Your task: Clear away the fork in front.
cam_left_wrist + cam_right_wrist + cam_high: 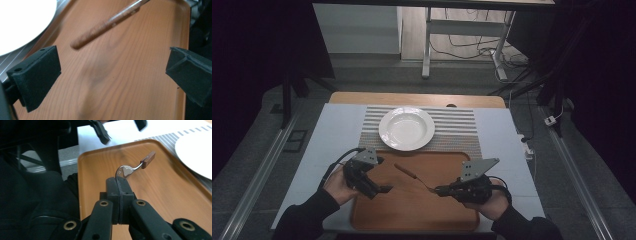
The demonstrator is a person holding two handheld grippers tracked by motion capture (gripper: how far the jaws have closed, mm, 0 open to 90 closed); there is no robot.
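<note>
Right gripper (438,190) over right half of wooden tray (412,215); jaws pressed together on metal end of a utensil (412,176), spoon or fork, head hidden between the pads so cannot tell which; wooden handle (148,159) pointed away from the gripper, toward tray centre and slightly up in right gripper view; handle tip (80,44) seen blurred in left gripper view, looked clear of the tray surface. Left gripper (384,189) at tray's left edge, held by left hand (338,186); jaws spread wide, nothing between them, bare wood below. White deep plate (407,128) sat on striped placemat (457,125) just behind the tray, empty; tray and mat on white table cover (332,130). Right hand (487,205) wrapped around right gripper body; dark sleeves on both forearms.
</note>
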